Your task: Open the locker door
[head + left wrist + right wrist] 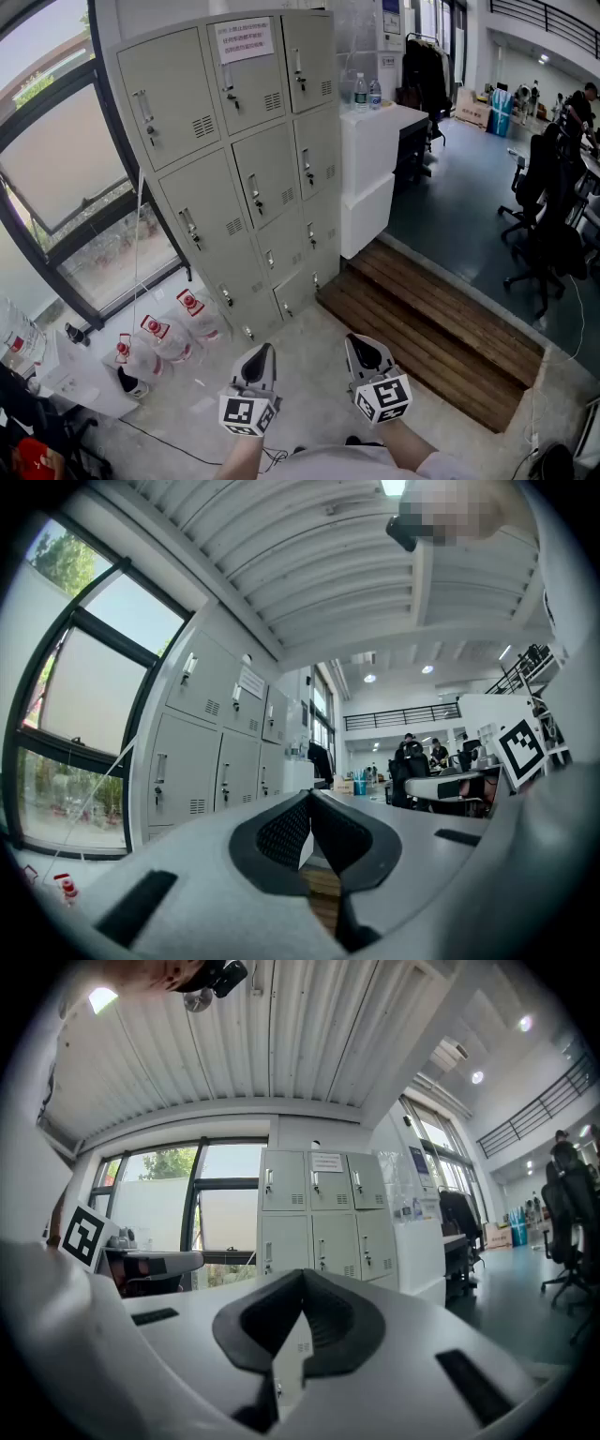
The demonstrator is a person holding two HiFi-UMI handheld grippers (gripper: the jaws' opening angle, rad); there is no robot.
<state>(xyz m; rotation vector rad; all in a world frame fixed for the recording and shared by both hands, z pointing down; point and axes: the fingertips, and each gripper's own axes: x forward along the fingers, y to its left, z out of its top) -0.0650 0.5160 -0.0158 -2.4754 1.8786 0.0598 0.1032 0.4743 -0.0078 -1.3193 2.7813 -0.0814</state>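
The opening has not begun, as far as the views show. Every door of the pale grey metal locker bank [234,169] sits flush and shut, each small latch handle untouched, and nothing marks which door is meant. The bank stands beside the dark-framed window [56,159], ahead and to the left of the person. A white paper notice [245,40] is stuck on its top middle door, and a white boxy cabinet [375,150] stands just beside its right side. Both tools are held low and level in front of the person's body, well apart from the lockers. The left gripper [262,353] has its fingers closed together with nothing between them, and the right gripper [362,348] is likewise closed and empty. Each gripper view shows the lockers beyond its joined fingers. Clear water jugs with red caps [164,336] lie on the floor near the bank's lower left corner. All of the task is left, I judge: the approach, taking a latch, and the pull that swings the door.
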